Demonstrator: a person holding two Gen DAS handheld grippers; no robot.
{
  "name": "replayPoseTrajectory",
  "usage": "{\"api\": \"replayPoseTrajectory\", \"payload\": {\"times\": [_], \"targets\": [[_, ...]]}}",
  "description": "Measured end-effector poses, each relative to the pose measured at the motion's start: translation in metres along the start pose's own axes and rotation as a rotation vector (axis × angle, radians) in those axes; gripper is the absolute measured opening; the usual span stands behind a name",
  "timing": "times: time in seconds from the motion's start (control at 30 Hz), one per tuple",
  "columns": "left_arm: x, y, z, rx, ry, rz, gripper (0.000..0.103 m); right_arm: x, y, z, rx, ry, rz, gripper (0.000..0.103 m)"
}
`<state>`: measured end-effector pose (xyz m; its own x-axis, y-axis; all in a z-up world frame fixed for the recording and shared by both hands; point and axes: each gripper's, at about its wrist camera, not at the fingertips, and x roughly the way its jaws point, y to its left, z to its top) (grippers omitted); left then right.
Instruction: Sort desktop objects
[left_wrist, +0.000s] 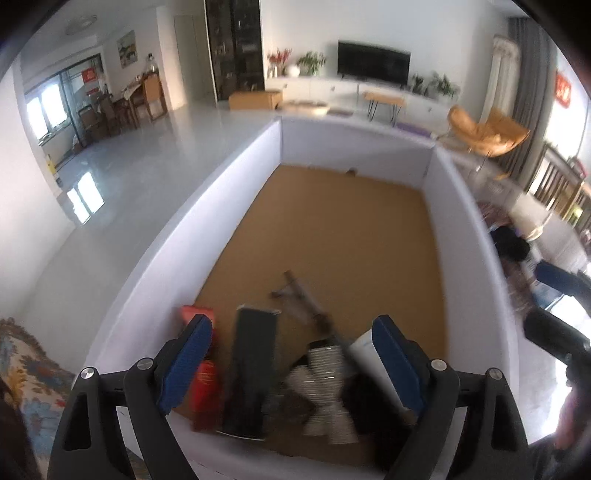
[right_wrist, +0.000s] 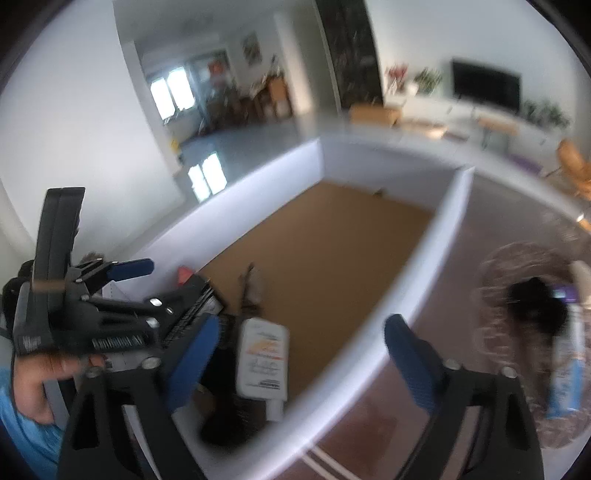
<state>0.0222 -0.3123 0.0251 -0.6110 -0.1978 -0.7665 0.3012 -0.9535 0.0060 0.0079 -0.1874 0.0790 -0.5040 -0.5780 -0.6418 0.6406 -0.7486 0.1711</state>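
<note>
Left wrist view close above box, facing down into it; right wrist view beside, sharing box floor

white-walled box | near end: red packet, black case, white tube

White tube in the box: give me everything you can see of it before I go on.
The white tube is a flat squeeze tube, plastic by its look, with orange print near the top, small dark text lower down and a white cap at its near end. It lies flat, face up, on the brown floor of the white-walled box, in the near corner among dark items that hide its left edge. In the left wrist view only part of it shows, behind a blue pad. Neither gripper holds it.
</note>
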Motion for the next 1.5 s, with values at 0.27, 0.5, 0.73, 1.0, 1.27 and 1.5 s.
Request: {"api": "replayPoseTrajectory", "payload": {"times": [0.27,0.5,0.73,1.0,1.27,1.5], "targets": [[-0.051,-0.102,-0.001,0.077,-0.14,-0.28,0.094,-0.065,-0.125,-0.082,0.093,-0.032,-0.428,0.103],[-0.033,-0.24,-0.038,0.269,-0.048,-0.485,0.103,-0.099,-0.24,-0.145,0.278,0.116,-0.604,0.103],[0.066,-0.318,-0.054,0.36,0.077,-0.398,0.103,-0.104,-0.283,-0.173,0.42,0.153,-0.584,0.103],[0.108,-0.323,-0.033,0.36,0.057,-0.278,0.103,-0.096,-0.283,-0.179,0.397,0.175,-0.596,0.103],[0.119,-0.323,-0.04,0.301,0.069,-0.227,0.103,-0.096,-0.282,-0.179,0.394,0.175,-0.598,0.103],[0.118,-0.324,-0.041,0.301,0.072,-0.241,0.103,-0.096,-0.282,-0.18,0.394,0.175,-0.598,0.103]]}}
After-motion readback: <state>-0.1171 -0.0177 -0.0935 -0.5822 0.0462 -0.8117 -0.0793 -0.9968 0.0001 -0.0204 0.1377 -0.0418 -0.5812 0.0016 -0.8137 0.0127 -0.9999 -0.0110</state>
